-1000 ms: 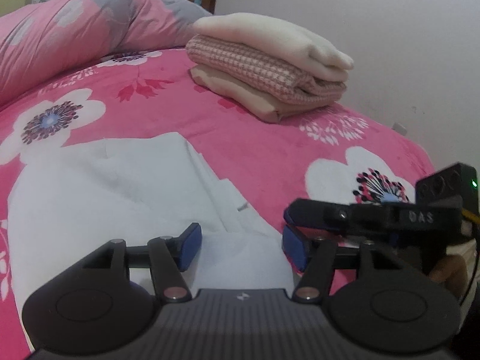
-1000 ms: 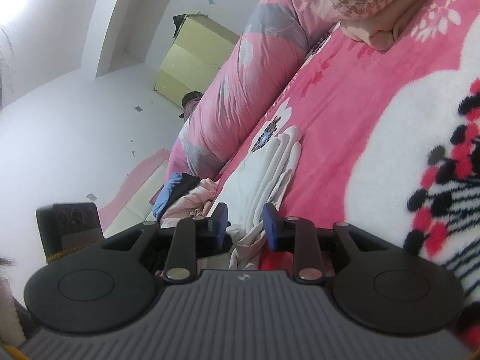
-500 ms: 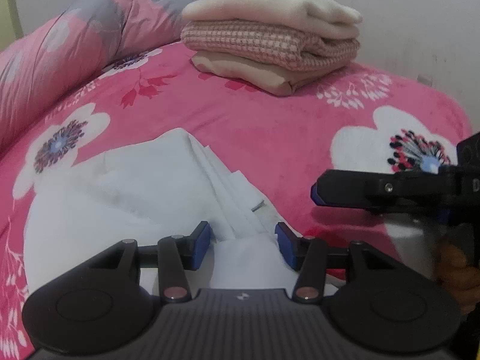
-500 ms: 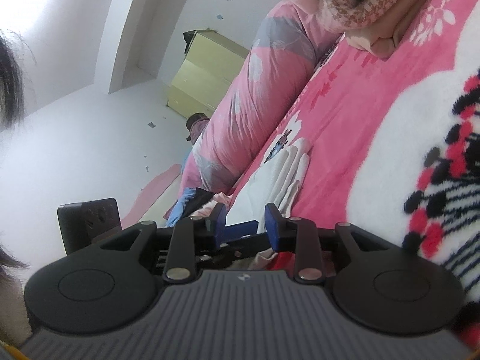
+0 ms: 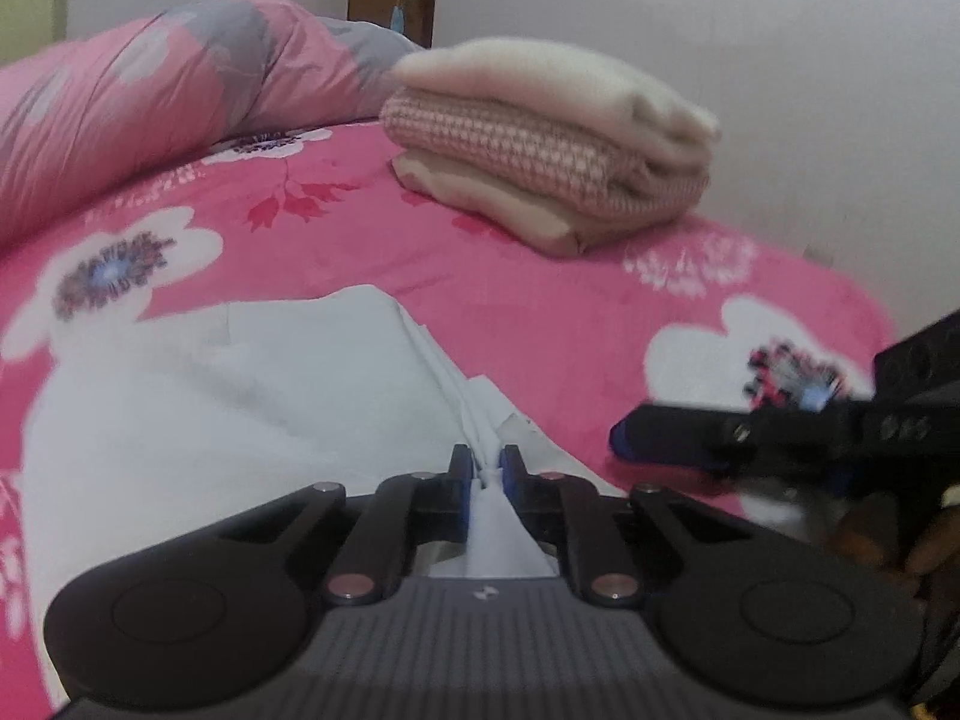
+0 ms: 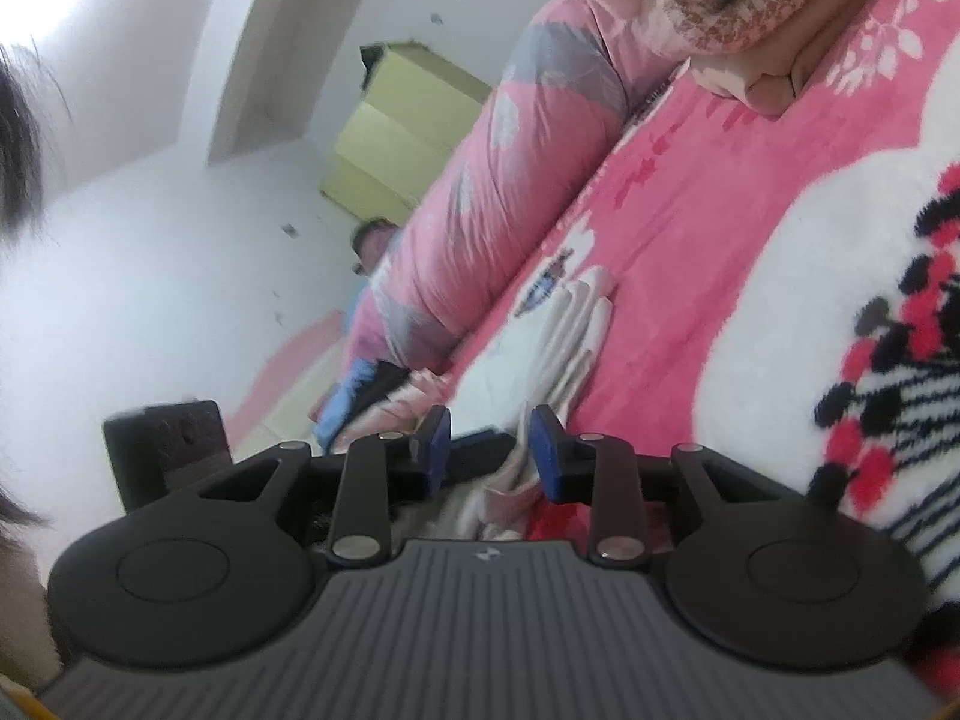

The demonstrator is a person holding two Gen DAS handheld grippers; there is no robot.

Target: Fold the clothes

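Observation:
A white garment [image 5: 240, 408] lies flat on the pink flowered bedspread [image 5: 540, 312]. My left gripper [image 5: 485, 462] sits at its near right edge, its jaws closing, and a ridge of the white cloth is pinched between the blue pads. My right gripper [image 5: 630, 441] comes in from the right, low over the bedspread just past the garment's edge. In the right wrist view its fingers [image 6: 492, 444] stand apart. The garment [image 6: 564, 348] shows in the gap beyond them, without the pads pressing on it.
A stack of three folded clothes [image 5: 552, 138] rests at the far end of the bed by the wall. A rolled pink and grey duvet [image 5: 150, 96] runs along the far left. Loose clothes [image 6: 372, 396] are heaped past the garment. A hand [image 5: 870, 540] holds the right gripper.
The left jaws have gone from wide apart to pinched on a fold of the white garment, and that view shifted slightly. The right gripper has kept its place and gap.

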